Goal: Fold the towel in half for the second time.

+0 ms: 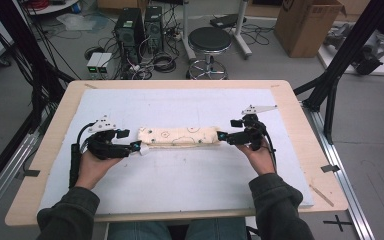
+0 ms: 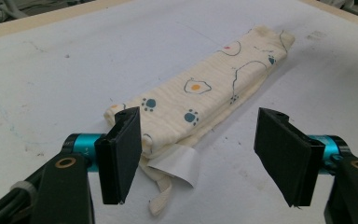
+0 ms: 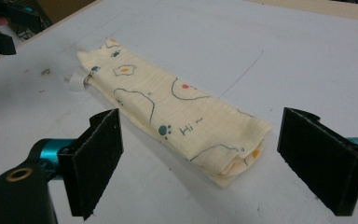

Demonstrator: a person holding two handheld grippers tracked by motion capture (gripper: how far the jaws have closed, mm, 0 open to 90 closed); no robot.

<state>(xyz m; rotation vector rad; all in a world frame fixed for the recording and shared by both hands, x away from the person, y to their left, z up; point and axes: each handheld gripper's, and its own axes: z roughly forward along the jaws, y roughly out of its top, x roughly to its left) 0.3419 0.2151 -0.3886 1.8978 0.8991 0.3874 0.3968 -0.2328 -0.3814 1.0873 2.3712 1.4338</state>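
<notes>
Now, left gripper (image 1: 136, 147): I see its jaws wide, the near-left pad just beside the cloth's left end, nothing clamped
Right gripper (image 1: 222, 136): jaws wide, I hold it just off the right end
Folded cloth (image 1: 178, 136): lying flat between both grippers, mid-table
White mat (image 1: 180, 185): under everything

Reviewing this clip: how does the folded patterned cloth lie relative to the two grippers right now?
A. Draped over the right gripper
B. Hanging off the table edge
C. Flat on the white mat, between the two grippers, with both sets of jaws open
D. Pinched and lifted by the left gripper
C: the folded cloth lies flat on the white mat, with the left gripper and right gripper open at either end, pads off it.
</notes>
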